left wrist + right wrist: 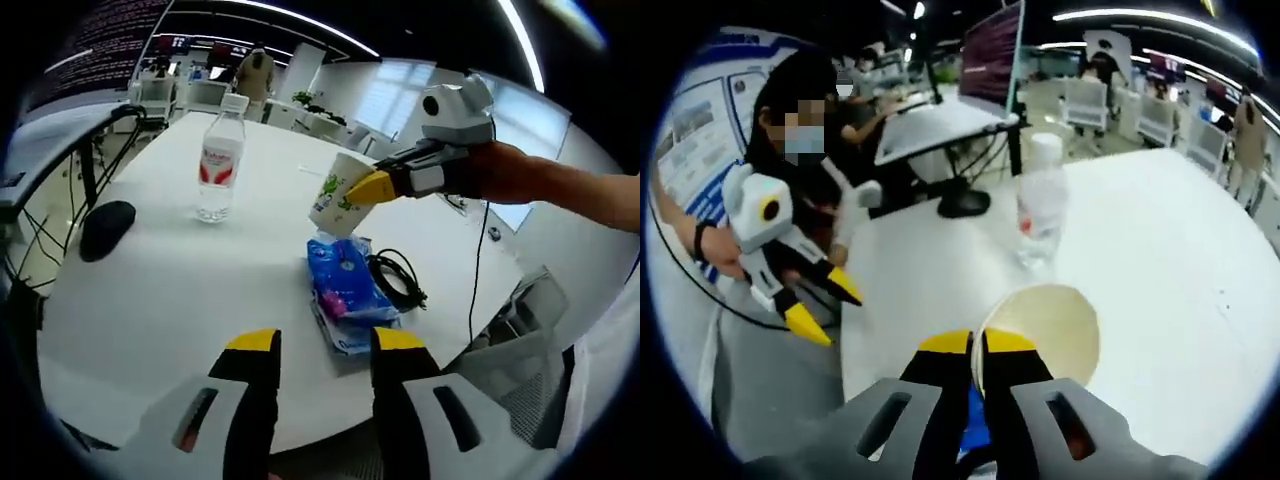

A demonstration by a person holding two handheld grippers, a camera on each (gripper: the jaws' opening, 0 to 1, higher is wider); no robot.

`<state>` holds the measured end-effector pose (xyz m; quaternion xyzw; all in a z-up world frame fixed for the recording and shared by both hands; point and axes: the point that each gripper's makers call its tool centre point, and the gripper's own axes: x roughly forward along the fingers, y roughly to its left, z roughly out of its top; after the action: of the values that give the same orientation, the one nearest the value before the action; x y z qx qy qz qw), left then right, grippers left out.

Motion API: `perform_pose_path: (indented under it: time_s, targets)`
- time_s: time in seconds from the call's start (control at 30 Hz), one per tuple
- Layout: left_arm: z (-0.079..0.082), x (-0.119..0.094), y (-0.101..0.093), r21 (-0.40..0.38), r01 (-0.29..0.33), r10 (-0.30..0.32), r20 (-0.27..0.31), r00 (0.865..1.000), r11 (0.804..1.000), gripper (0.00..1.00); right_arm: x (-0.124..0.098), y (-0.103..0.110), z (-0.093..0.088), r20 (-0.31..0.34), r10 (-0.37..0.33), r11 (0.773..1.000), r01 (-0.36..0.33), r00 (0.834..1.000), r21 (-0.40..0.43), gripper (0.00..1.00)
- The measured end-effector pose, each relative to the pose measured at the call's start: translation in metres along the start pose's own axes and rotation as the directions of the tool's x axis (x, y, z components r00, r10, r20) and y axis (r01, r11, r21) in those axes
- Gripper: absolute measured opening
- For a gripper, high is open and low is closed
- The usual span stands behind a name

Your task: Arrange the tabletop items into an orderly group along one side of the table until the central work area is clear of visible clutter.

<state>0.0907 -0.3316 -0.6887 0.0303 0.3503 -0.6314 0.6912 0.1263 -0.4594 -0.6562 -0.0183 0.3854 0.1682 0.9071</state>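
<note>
Pinching only the thin rim of the paper cup (338, 195), the right gripper (372, 187) holds it tilted in the air above the blue tissue pack (345, 290), and that narrow bite is the main risk: I judge the cup could twist, crumple at the lip or slip free if it is swung quickly, dropping onto the pack or rolling across the white table (150, 290). In the right gripper view the jaws stand nearly together with the cup wall between them, the open mouth of the cup (1040, 335) facing the camera and showing a pale, seemingly empty interior. A second hazard is the water bottle (220, 158), upright and well apart from the cup toward the far side; a careless sweep could topple it. The black cable (400, 280) coiled just beside the pack might snag a jaw. The left gripper (322, 345) hovers low over the near table edge, jaws parted and holding nothing. The cup is white with green printed figures on its side. A black mouse (105, 225) lies near the table's left edge, away from the other items.
</note>
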Motion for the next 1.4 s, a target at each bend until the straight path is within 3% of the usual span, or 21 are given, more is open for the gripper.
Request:
perform_pose_path:
  time_s: [0.2,0.57,1.03,1.4]
  targets:
    - [0.0,0.002,0.002,-0.004,-0.005,0.005,-0.005,1.0,1.0,0.36,0.024,-0.013,0.007,-0.026,-0.005,0.999,0.004,1.0,-0.034,0.0]
    - [-0.005,0.004,-0.003,0.013,0.012,-0.012,-0.031,0.999,1.0,0.4,0.069,-0.033,-0.008,-0.141,-0.042,0.994,0.027,0.989,-0.103,0.0]
    - [-0.002,0.002,0.001,-0.004,0.0,0.0,-0.011,1.0,1.0,0.39,0.088,-0.059,-0.005,-0.21,-0.064,0.976,0.017,0.976,-0.218,0.0]
    - [0.0,0.003,0.002,-0.02,0.002,-0.002,0.002,1.0,1.0,0.39,0.103,-0.065,0.0,-0.228,-0.089,0.967,0.03,0.97,-0.252,0.0]
